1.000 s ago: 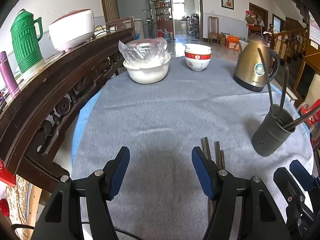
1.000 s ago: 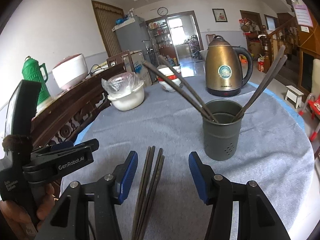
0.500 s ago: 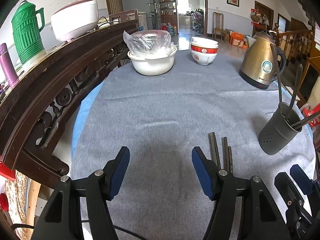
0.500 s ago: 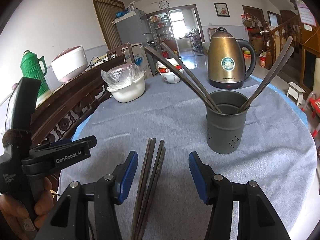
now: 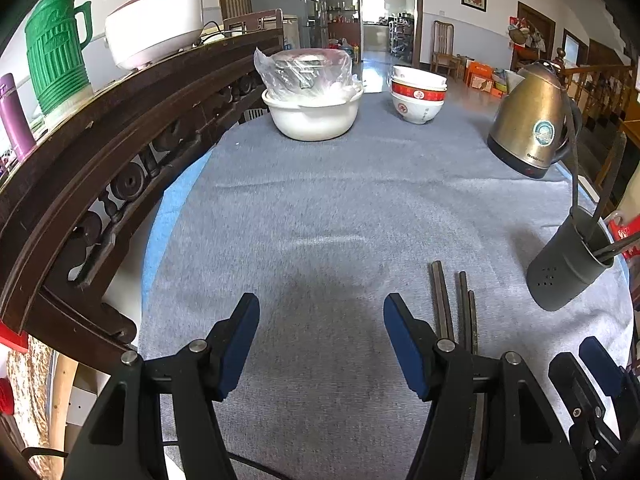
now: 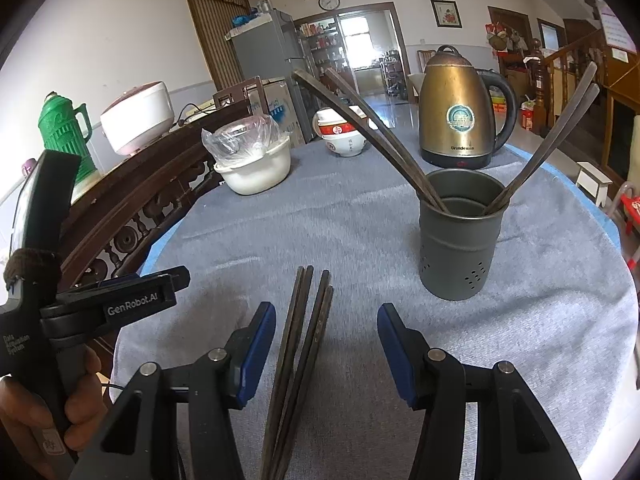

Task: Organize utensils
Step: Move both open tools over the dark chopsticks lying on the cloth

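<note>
Your right gripper (image 6: 326, 344) hangs above the near end of the loose chopsticks (image 6: 304, 344); its jaws stand apart, with the bundle lying between them and no pad pressing on it. The chopsticks rest flat on the grey cloth-covered table (image 6: 360, 232), pointing away from you. Their near ends run out of the picture at the bottom edge, so you cannot count them with certainty.

Your left gripper (image 5: 320, 336) is also spread, with only bare cloth between its blue pads (image 5: 236, 340). In the left wrist view, its right finger covers the near part of the chopsticks; only the far tips show.

The utensil holder (image 6: 460, 236) stands upright, right of the loose chopsticks and clear of them. Two pairs of chopsticks lean out of it, left and right; their lower ends are hidden inside.

At the far side stand a kettle (image 6: 456, 108), a stack of bowls (image 6: 342, 136) and a basin (image 6: 256, 168) under plastic wrap; its contents cannot be made out.
</note>
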`<state>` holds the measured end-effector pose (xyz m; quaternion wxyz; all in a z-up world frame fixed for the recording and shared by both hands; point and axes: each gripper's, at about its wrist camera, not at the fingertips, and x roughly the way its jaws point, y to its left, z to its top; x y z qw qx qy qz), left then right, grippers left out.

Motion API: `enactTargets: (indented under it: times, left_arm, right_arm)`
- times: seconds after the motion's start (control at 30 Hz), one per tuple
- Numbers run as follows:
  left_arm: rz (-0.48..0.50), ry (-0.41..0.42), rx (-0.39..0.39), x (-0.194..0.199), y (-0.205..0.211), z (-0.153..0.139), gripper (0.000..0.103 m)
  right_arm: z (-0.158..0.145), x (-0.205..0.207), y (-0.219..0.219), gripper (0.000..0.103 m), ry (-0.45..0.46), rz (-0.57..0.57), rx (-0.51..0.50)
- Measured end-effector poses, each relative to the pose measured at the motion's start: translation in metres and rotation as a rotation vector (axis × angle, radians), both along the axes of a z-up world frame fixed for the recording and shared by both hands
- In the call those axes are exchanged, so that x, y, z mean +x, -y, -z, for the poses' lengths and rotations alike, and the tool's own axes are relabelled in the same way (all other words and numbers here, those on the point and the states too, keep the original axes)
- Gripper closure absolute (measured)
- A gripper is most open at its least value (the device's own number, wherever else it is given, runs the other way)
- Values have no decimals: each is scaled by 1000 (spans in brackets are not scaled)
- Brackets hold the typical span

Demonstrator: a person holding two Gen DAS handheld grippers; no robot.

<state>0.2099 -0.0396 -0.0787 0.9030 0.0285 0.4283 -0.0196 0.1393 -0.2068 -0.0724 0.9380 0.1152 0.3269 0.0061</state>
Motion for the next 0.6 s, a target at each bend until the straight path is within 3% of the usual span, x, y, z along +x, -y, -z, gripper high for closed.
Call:
enactTargets:
  times: [0.6]
  left_arm:
    - [-6, -44, -1, 10, -4, 12, 38]
  right_arm:
    - [9, 7, -1, 46, -30, 2, 6]
